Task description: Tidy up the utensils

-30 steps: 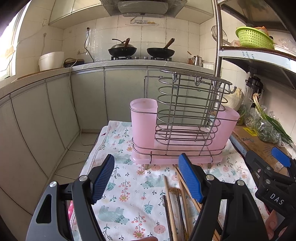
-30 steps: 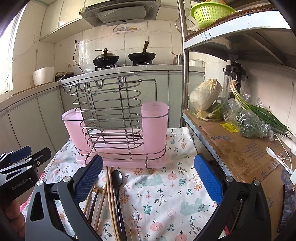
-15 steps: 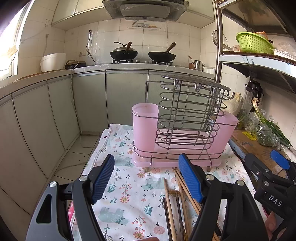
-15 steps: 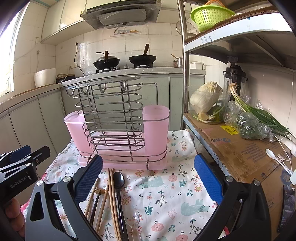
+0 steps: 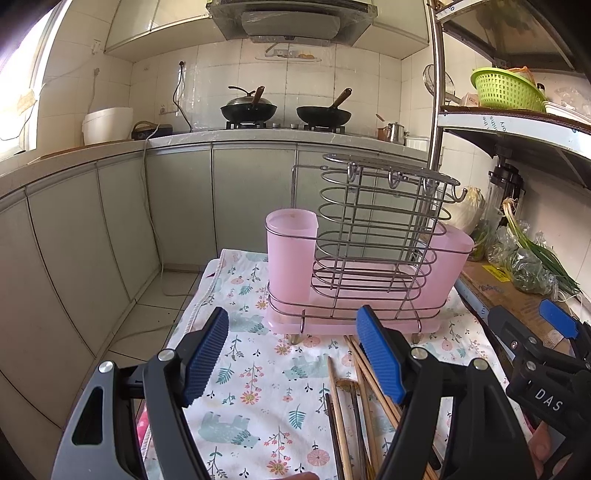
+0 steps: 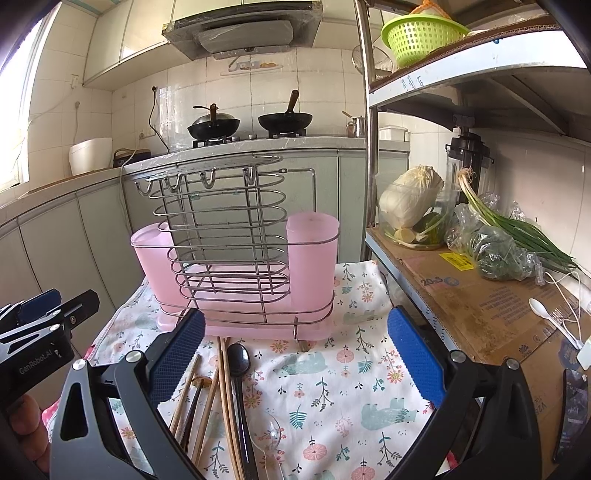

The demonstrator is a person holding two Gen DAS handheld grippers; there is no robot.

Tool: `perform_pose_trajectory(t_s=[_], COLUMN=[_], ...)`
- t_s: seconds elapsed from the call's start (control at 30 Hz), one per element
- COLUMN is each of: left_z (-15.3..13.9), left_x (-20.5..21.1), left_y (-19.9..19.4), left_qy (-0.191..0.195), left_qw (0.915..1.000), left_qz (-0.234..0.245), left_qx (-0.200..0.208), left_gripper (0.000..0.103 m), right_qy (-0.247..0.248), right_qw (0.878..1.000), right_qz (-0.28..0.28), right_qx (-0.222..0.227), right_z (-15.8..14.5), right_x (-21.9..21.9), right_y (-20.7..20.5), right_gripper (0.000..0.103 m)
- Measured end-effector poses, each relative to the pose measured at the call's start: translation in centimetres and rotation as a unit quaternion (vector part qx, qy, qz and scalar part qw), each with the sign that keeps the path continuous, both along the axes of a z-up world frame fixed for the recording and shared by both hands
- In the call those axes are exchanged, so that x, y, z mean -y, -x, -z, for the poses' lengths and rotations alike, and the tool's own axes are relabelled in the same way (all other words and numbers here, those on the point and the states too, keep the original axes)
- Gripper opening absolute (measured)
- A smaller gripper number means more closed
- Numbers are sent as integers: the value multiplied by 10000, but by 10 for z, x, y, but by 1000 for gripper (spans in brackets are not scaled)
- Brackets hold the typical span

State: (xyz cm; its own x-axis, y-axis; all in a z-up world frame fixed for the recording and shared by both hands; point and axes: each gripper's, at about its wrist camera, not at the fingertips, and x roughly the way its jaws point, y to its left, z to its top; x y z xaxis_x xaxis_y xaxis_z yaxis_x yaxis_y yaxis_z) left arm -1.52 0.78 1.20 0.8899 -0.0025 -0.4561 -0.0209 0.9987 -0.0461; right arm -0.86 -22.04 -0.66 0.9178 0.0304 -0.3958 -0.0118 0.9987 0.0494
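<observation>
Left claw (image 5: 291,349) spread wide, empty, hovering low in the frame above the floral cloth (image 5: 255,373) on the counter. Right claw (image 6: 295,350) likewise spread wide and empty, filling the bottom of its own view. Pink utensil holder (image 5: 291,254) in a wire rack (image 5: 373,229) upright at centre frame, at the far end of the cloth, both pink cups apparently empty. Wooden chopsticks (image 6: 225,387) loose on the cloth just in front of the holder, lower centre, beside a dark spoon (image 6: 239,363) and a clear spoon (image 6: 267,439); some partly hidden behind the claw pads. Two woks (image 5: 323,114) on the stove at upper centre. Green basket (image 6: 421,31) on a shelf at upper right, cabbage (image 6: 410,201) and green onions (image 6: 517,229) on cardboard at right
</observation>
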Motion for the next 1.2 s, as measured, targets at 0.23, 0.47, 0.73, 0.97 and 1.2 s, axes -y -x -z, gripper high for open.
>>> perform_pose_trajectory(t_s=[0.23,0.47,0.73,0.97,1.2], left_z=[0,-1,2,8,22], left_x=[0,0,-1,-6,-23], left_y=[0,1,-1,-9,-26], left_qy=[2,8,2,-21,104], left_qw=[10000,10000,10000,9999,9983], left_qz=[-2,-2,25,15,32], left_qx=[7,4,-54,-159,-566], left_gripper=[71,71,71,71,71], right_qy=[-1,8,3,-66,-192], right_qw=[10000,10000,10000,9997,9979], right_qz=[0,-16,-15,-5,-52], right_qx=[7,4,-56,-251,-618], right_z=[0,-1,2,8,19], right_x=[0,-1,-1,5,16], right_y=[0,1,-2,-11,-23], right_gripper=[100,100,100,100,100])
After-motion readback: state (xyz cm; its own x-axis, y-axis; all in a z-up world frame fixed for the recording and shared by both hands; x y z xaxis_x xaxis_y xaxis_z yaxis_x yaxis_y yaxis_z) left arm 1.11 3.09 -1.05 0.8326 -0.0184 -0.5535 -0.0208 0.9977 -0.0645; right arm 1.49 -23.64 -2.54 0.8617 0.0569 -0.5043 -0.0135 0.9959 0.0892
